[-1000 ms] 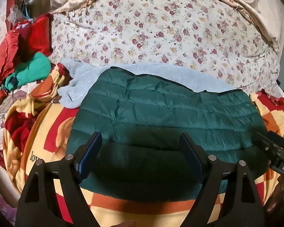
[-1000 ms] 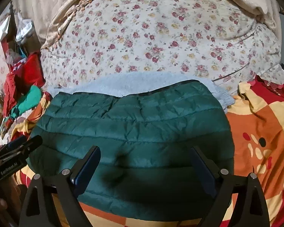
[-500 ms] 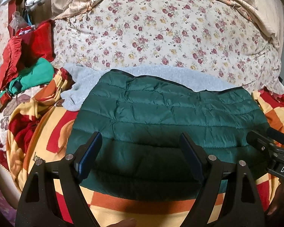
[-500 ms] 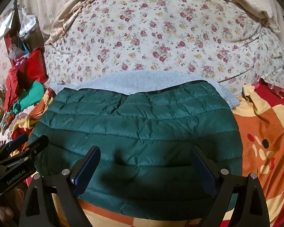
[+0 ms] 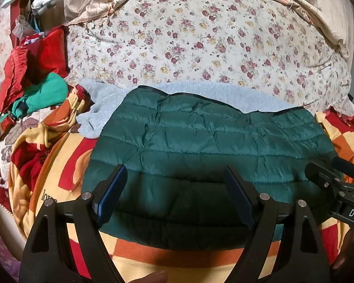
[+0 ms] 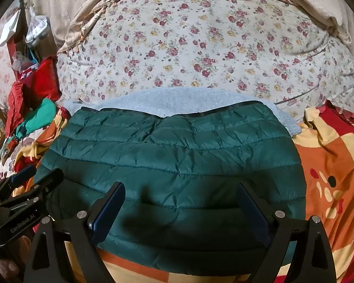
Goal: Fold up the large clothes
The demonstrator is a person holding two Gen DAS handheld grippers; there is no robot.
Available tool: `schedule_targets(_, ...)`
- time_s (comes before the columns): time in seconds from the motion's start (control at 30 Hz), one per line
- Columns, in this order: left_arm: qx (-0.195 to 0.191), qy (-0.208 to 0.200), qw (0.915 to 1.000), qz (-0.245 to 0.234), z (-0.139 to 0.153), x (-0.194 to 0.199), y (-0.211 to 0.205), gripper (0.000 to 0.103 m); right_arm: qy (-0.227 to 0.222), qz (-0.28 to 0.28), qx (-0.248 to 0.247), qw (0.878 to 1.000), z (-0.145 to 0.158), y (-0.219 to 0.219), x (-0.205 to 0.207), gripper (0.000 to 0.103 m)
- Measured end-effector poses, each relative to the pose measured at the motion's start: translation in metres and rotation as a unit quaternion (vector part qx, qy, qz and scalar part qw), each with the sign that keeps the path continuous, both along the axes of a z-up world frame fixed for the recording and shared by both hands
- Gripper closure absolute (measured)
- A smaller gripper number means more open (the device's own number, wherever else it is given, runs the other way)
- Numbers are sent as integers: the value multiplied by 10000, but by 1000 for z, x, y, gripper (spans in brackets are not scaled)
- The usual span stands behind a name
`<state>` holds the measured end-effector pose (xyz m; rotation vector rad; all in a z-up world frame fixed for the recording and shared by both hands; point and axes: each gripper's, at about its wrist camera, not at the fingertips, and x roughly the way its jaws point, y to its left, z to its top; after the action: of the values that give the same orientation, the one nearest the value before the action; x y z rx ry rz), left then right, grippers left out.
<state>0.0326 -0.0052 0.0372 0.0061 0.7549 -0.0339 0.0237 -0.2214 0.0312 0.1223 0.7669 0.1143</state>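
Left tool (image 5: 174, 195) wide open, empty, above near hem of jacket (image 5: 200, 146). Right tool (image 6: 180, 208) same: spread wide, nothing held, over near edge. Each visible in other's view, at jacket's side edges.

Jacket: green quilted puffer, flat on bed, already a wide rectangle w/ no sleeves showing, so prob. tucked under. Lies on grey fleece (image 6: 177, 100), over orange blanket (image 6: 328, 165); floral quilt (image 6: 200, 47) behind. Red/green pile (image 5: 35, 82) off to left.

Step, at a guess: between folds, lining up for next one. Next: drop both tools to near hem corners, pinch, carry edge toward far edge evenly. Slippery, puffy fabric, so firm bite needed.
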Motion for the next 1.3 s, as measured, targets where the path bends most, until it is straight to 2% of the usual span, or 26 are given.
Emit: schedule_targets(1.3,-22,46,10000,16,-10,-1,-2,19,106,63,6,9999,-8,11,5,10)
